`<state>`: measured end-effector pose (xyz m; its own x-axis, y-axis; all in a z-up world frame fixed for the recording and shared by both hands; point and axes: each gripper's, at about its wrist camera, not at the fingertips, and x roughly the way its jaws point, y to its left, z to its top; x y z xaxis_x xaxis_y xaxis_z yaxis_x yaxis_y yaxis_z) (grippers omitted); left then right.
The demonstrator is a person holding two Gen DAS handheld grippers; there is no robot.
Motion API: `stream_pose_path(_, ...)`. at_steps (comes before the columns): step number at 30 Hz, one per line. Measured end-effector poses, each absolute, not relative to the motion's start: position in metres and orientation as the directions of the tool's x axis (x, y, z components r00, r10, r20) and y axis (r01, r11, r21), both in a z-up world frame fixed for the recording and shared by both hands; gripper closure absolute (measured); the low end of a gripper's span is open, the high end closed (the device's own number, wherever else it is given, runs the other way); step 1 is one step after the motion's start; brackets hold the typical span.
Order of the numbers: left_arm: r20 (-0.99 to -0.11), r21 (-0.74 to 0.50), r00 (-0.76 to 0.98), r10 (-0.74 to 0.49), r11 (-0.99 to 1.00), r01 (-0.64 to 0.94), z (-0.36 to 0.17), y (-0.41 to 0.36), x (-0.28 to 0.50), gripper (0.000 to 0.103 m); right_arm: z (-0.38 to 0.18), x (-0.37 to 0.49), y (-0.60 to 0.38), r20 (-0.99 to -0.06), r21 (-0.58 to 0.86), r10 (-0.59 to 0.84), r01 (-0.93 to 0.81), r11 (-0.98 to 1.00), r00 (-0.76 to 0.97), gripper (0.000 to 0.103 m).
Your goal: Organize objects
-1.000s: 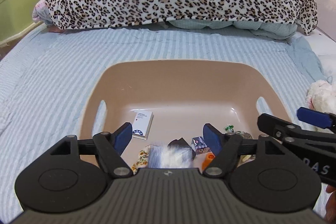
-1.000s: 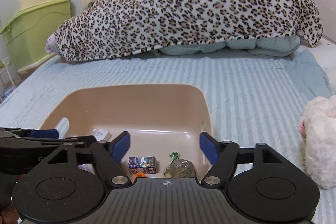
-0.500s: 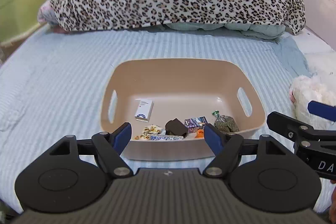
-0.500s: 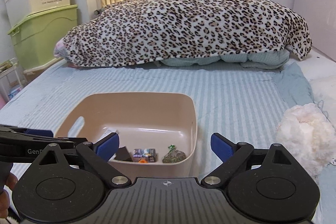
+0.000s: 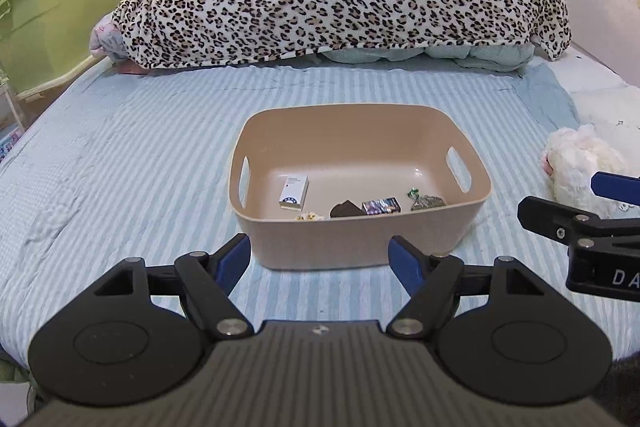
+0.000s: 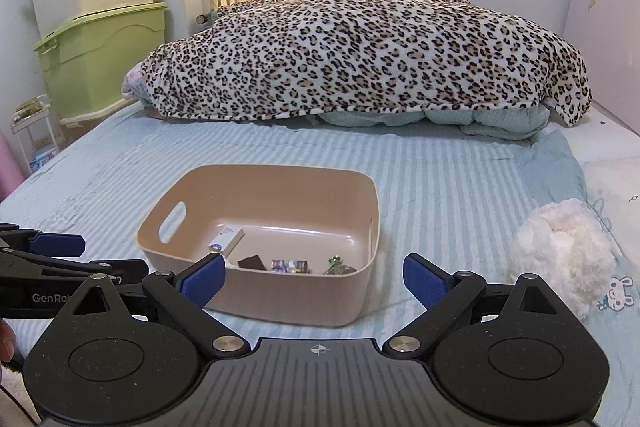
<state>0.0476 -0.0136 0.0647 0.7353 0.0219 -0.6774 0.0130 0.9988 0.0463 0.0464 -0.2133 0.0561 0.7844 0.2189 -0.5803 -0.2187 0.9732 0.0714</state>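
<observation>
1. The beige bin [image 5: 360,227] sits on the striped bed [image 5: 120,187], holding a white box [image 5: 294,191], a dark packet [image 5: 345,209], a colourful small box [image 5: 381,206] and a greenish bag [image 5: 427,202]; a further item near the front wall is too hidden to name.
2. The left hand-held gripper [image 5: 322,257] and right hand-held gripper [image 6: 314,275] both hang with jaws spread wide, holding nothing.
3. Risk: the soft mattress could let the bin tip if a gripper presses its rim. The fluffy white toy [image 6: 564,247], lying loose beside the bin, may compress and slip from a shallow pinch.
4. Compared with a second ago, both grippers have drawn back and risen from over the bin, which now shows whole.
</observation>
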Motion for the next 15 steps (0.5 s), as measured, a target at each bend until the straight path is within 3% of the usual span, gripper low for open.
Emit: stream_pose_path(15,-0.684,0.058,0.730,0.006,0.997,0.046,0.052,-0.019,0.005,0.026,0.039,0.012,-0.227,-0.613,0.093,0.215,-0.200,0.975,0.761,0.005)
